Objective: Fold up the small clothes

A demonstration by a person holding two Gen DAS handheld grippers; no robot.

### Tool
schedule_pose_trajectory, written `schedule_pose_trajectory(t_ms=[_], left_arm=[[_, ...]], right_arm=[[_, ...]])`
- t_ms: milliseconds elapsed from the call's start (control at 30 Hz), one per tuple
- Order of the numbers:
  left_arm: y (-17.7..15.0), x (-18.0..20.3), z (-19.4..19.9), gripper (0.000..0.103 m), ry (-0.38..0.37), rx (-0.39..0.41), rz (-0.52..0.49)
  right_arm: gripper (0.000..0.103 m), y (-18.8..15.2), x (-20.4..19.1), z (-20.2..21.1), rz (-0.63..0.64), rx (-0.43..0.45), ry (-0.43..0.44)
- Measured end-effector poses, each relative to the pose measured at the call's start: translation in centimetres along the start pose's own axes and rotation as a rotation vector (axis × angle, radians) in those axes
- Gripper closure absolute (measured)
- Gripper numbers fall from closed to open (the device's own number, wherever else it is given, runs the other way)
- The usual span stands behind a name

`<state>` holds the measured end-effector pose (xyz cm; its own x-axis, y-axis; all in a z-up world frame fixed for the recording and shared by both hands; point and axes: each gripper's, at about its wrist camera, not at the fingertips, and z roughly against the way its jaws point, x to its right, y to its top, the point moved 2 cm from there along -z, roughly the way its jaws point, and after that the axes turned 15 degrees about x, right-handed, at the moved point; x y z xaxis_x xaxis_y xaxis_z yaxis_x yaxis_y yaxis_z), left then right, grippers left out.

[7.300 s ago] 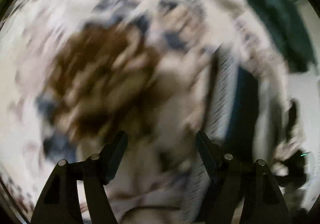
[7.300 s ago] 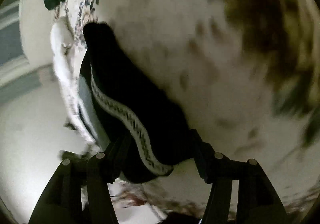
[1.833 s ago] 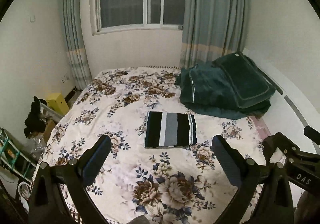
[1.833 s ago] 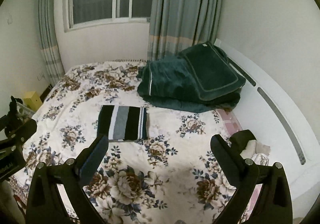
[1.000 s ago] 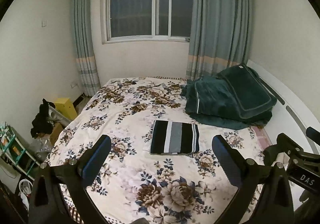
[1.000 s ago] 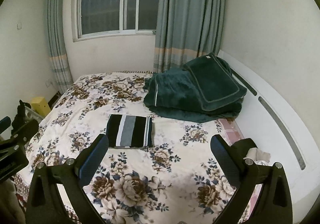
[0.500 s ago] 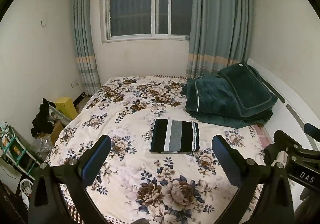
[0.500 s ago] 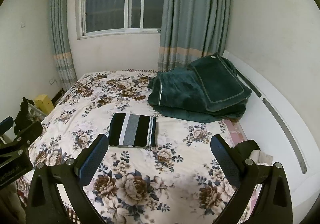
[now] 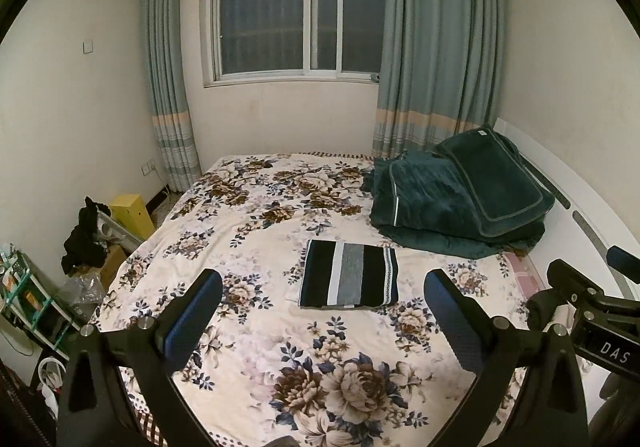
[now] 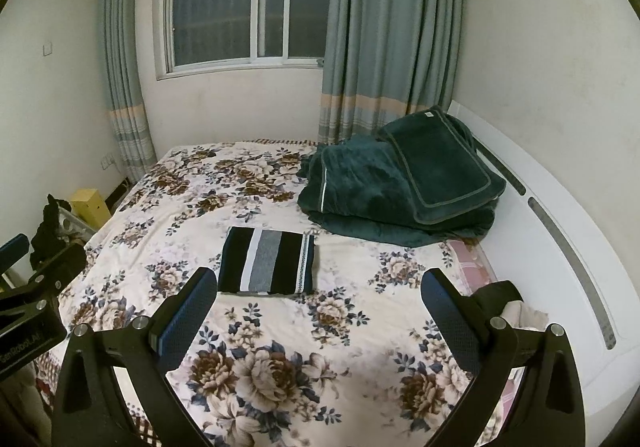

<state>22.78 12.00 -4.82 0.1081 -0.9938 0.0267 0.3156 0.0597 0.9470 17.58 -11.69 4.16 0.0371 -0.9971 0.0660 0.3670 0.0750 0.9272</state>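
The left gripper (image 9: 322,297) is wide open and holds nothing. Its 2 black fingers (image 9: 192,313) stick up from the bottom of the left wrist view, far apart, with blue pads on the inner sides. The right gripper (image 10: 318,295) is wide open too, and it is empty. Its 2 fingers (image 10: 186,307) stand at the bottom of the right wrist view.

Both grippers are up in the air above the near end of the bed (image 9: 256,231). The bed has a cream cover with big brown and blue flowers.

The folded cloth (image 9: 349,274) lies flat on the cover, near the middle of the frame in the left wrist view. It is a neat block with black, white and grey stripes. In the right wrist view the folded cloth (image 10: 269,261) sits a little left of the middle, above the left finger.

A dark green blanket (image 9: 460,199) is piled on the bed to the upper right of the cloth, apart from it. At the top of the frame is a dark window (image 9: 298,13) with blue-grey curtains (image 9: 438,47) on both sides. A yellow box (image 9: 130,213) stands on the floor at the left.
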Motion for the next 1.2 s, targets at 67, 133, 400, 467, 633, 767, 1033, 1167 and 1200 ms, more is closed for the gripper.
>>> schedule_pose_trajectory(t_ms=[67, 133, 400, 467, 633, 767, 1033, 1167, 1200], left_arm=[[0.14, -0.01, -0.08, 0.000, 0.000, 0.001, 0.000], [0.16, -0.07, -0.05, 0.000, -0.002, 0.001, 0.001], [0.42, 0.06, -0.26, 0.000, -0.003, 0.003, -0.002], [0.56, 0.09, -0.38, 0.000, -0.003, 0.002, -0.004], [0.59, 0.05, -0.46, 0.000, -0.003, 0.003, -0.005], [0.56, 0.00, -0.50, 0.000, -0.005, 0.003, -0.004], [0.64, 0.05, -0.65, 0.000, 0.000, 0.003, -0.002], [0.77, 0.10, -0.62, 0.000, 0.003, 0.004, 0.001], [0.83, 0.11, -0.57, 0.000, 0.005, 0.003, 0.002]], right_arm=[[0.000, 0.02, 0.02, -0.02, -0.004, -0.002, 0.003], [0.000, 0.16, -0.06, -0.14, -0.004, -0.001, 0.006], [0.000, 0.56, 0.03, -0.57, -0.011, -0.006, 0.018], [0.000, 0.55, 0.00, -0.52, -0.013, -0.005, 0.019], [0.000, 0.55, -0.04, -0.57, -0.009, -0.005, 0.019], [0.000, 0.45, -0.06, -0.47, -0.009, -0.005, 0.017], [0.000, 0.30, -0.22, -0.37, -0.011, -0.004, 0.014], [0.000, 0.19, -0.27, -0.30, -0.011, -0.006, 0.016], [0.000, 0.20, -0.28, -0.24, -0.012, -0.005, 0.016]])
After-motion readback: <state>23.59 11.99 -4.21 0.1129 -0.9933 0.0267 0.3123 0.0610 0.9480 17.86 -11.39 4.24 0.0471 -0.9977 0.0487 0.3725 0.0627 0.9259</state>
